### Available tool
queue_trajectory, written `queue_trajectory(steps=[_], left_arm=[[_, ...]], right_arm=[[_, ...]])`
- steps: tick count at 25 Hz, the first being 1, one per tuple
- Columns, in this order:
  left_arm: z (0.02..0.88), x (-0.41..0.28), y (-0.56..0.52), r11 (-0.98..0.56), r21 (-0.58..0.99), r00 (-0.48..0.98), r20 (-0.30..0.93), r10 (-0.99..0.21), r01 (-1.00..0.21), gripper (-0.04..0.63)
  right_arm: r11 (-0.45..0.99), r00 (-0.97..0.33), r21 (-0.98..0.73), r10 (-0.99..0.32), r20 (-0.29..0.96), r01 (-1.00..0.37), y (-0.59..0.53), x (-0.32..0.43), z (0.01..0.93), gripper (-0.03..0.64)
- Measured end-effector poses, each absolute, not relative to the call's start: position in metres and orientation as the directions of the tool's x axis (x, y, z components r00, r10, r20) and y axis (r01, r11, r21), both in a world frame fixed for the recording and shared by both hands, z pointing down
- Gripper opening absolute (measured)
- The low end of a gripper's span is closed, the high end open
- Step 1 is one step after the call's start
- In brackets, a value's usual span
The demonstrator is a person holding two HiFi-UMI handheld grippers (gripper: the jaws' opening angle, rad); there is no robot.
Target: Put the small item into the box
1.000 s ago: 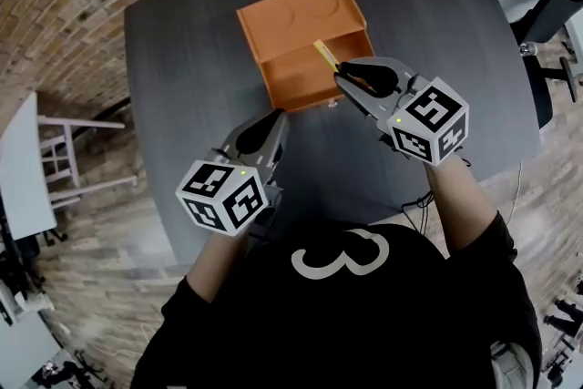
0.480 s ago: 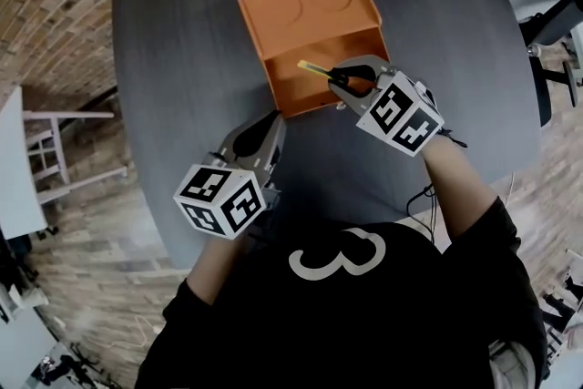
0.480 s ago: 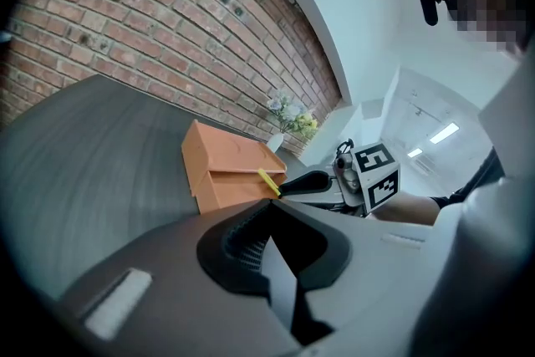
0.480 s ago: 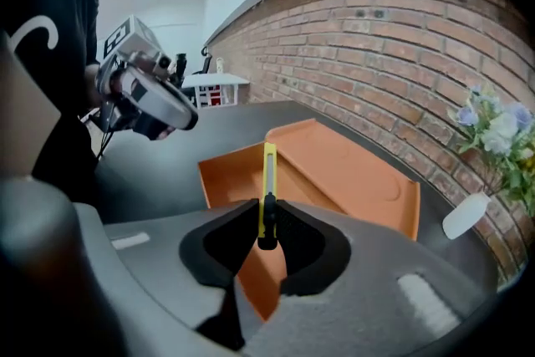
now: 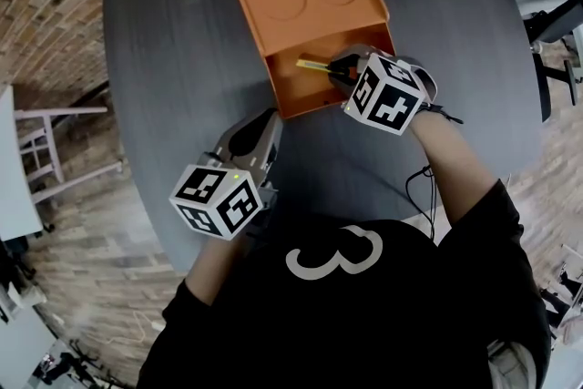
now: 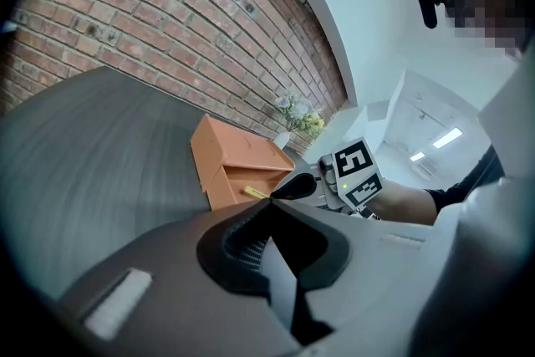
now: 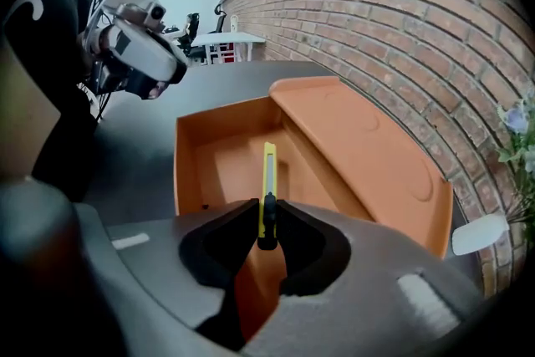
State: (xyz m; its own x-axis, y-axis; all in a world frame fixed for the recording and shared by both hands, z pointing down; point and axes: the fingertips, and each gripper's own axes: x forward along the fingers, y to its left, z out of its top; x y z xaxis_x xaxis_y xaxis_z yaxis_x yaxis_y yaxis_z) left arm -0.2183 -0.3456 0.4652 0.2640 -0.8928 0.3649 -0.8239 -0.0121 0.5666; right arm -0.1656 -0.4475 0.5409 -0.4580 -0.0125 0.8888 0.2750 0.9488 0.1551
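Counts: one box (image 5: 310,0), one knife (image 5: 310,65), a left gripper (image 5: 273,117) and a right gripper (image 5: 333,68), two round dents in the box's flat top
Materials: the box was smooth matte orange and blocky, its open tray on the 6 o'clock side; the knife was slim and yellow; the table (image 5: 173,50) was dark
Right jaws: pinched the knife by its black end (casing pointing to 9 o'clock in the head view), over the open tray
Left jaws: pressed together, empty, at 7 o'clock from the box
Views: only the right gripper view showed the pinch itself; only the head view showed both marker cubes
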Motion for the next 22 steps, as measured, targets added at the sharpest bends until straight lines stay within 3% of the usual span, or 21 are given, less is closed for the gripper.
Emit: queue_trajectory(steps=[13, 18, 22], left_arm=[[0.472, -0.224, -0.338, 0.014, 0.561, 0.241, 0.378, -0.894, -0.828, 0.013], [0.464, -0.220, -0.334, 0.005, 0.555, 0.238, 0.366, -0.900, -0.832, 0.013], [0.454, -0.214, -0.328, -0.008, 0.547, 0.238, 0.351, -0.906, -0.837, 0.014]], right_arm=[[0.958, -0.380, 0.087, 0.024, 0.925, 0.274, -0.453, -0.163, 0.560, 0.071], [0.970, -0.400, 0.073, 0.026, 0.916, 0.231, -0.455, -0.161, 0.555, 0.127], [0.984, -0.493, 0.103, -0.017, 0.870, 0.147, -0.457, -0.156, 0.526, 0.147]])
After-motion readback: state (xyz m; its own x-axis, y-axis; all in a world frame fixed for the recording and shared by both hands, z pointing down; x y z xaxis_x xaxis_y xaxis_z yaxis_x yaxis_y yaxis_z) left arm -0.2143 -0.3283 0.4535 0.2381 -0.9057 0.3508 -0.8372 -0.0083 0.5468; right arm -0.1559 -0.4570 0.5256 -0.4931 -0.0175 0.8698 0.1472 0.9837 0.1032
